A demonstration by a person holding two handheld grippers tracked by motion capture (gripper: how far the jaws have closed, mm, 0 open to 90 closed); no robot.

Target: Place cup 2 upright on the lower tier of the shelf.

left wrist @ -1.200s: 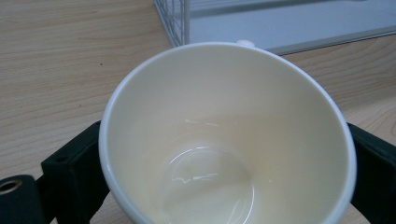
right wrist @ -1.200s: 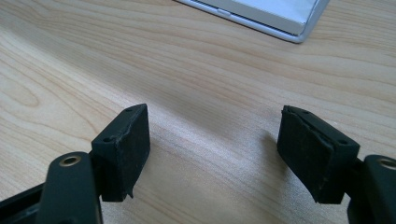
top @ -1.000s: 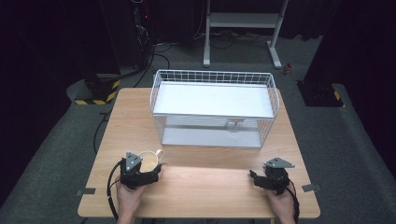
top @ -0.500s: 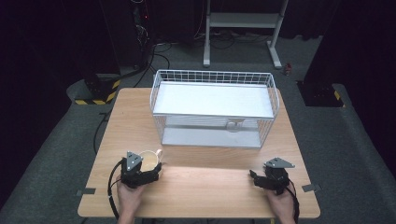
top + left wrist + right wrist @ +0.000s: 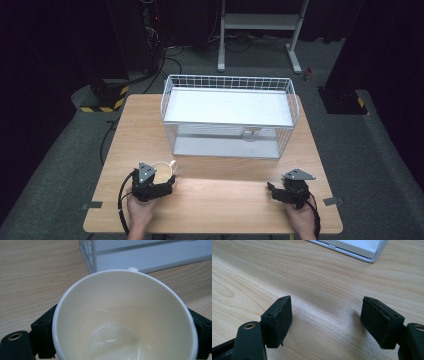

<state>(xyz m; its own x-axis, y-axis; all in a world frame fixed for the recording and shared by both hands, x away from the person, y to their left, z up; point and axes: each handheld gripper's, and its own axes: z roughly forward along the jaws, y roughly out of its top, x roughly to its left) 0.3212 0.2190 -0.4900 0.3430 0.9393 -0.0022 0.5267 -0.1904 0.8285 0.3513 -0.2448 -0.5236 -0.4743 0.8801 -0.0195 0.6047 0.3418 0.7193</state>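
A cream cup point(image 5: 161, 169) stands upright and empty on the wooden table point(image 5: 220, 200) near its front left, its handle pointing toward the wire basket point(image 5: 230, 80). In the left gripper view the cup point(image 5: 125, 322) sits between the black pads point(image 5: 45, 332), which touch its wall on both sides. My left gripper point(image 5: 165, 176) has just been closing on it and now grips it. At the front right, my right gripper point(image 5: 272, 190) rests low over the table. Its jaws stand apart in the right gripper view, with bare wood between them point(image 5: 325, 320).
The white wire basket with a white panel inside occupies the table's far half; its front wall point(image 5: 90, 252) is just beyond the cup. Its base corner point(image 5: 352, 247) lies ahead of the right gripper. Bare wood stretches between the two hands. Dark floor surrounds the table.
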